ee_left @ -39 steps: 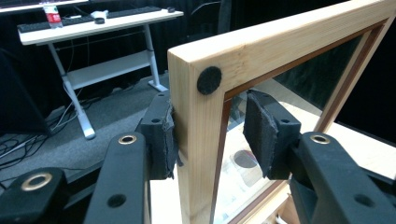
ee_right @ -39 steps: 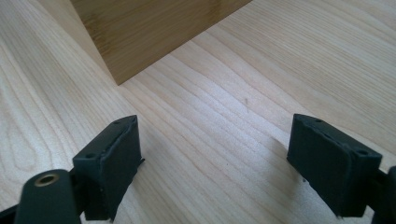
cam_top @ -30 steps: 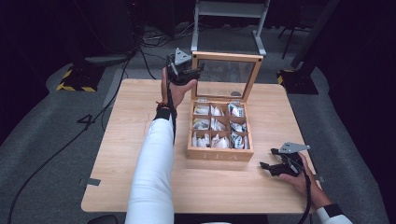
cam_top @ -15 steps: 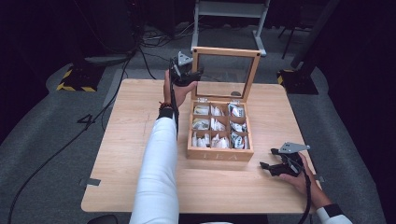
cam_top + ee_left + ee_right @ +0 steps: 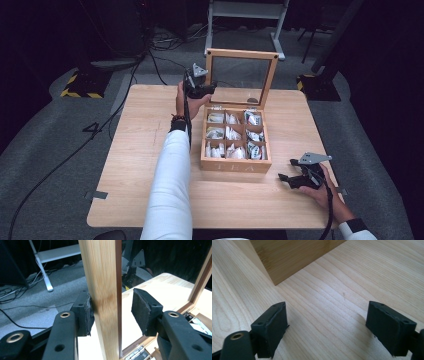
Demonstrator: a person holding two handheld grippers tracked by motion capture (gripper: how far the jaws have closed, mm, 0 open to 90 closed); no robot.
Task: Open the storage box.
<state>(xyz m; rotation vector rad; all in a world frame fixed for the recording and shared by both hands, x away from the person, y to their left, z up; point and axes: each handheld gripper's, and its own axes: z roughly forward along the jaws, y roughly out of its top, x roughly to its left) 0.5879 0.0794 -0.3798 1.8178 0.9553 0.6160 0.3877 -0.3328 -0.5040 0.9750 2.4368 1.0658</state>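
Straddling the upright lid's left post, the left tongs stand at the tea box's far-left corner, one pad touching wood, the other just clear; the right tongs rest open on the desk, near right.

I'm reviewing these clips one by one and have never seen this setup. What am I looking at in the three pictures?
A person at a wooden table holds a hand-operated two-jaw tool in each hand. The high view looks down from above; the other two pictures come from cameras riding on each tool. On the table stands a wooden tea box with compartments of tea bags, its glass lid raised. The left tool straddles the lid's wooden side frame: one pad touches the wood, the other stands clear of the glass. The right tool rests low near the box corner, jaws open and holding nothing.
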